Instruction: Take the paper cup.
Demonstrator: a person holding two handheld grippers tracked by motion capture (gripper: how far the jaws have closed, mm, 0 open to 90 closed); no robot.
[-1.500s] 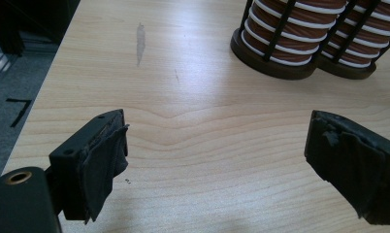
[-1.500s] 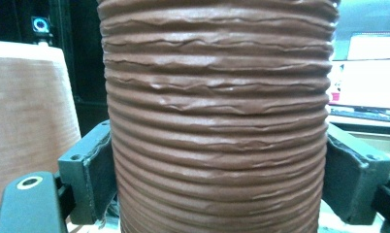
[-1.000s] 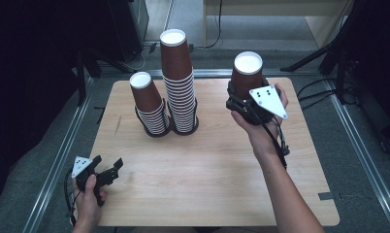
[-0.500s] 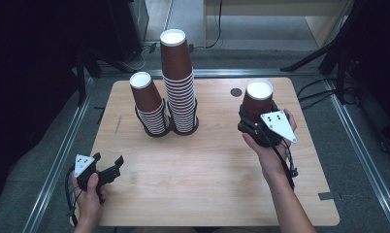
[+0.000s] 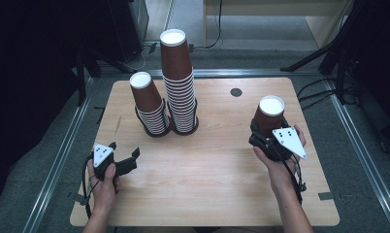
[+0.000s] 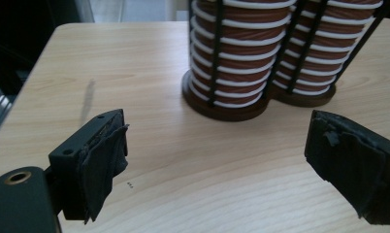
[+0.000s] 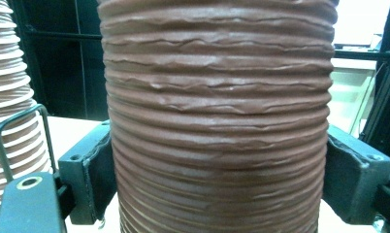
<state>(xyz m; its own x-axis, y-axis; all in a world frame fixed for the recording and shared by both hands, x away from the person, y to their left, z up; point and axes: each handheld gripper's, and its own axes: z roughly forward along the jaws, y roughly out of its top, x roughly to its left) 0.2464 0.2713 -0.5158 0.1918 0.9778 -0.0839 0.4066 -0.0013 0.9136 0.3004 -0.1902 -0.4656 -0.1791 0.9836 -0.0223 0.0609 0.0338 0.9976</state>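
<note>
- Our right gripper [image 5: 267, 138] has its fingers [image 7: 93, 179] clamped on a single brown ribbed paper cup [image 5: 269, 116], one pad on each side of the cup wall. In the right gripper view the cup [image 7: 217, 121] stands between the two pads, squeezed snug.
- That cup sits upside down in the grip, white base up, over the right part of the table [image 5: 217, 194]. Can't really tell from the high view if its rim touches the wood or hangs just above it, so we'll leave that open.
- Our left gripper [image 5: 124, 164] is over the near left part of the table, fingers [image 6: 98, 165] spread wide with nothing between them, just bare wood in the gap.
- Looking along the left gripper, we see the bottoms of two cup stacks ahead, each in a black wire holder on a round base.
- The short stack [image 5: 149, 109] and the tall stack [image 5: 179, 82] stand right beside each other at the back left of the table, bases touching or nearly so, all cups upside down.
- The held cup is well apart from both stacks, off to their right.
- A small dark round hole [image 5: 236, 92] is in the tabletop, behind the held cup.
</note>
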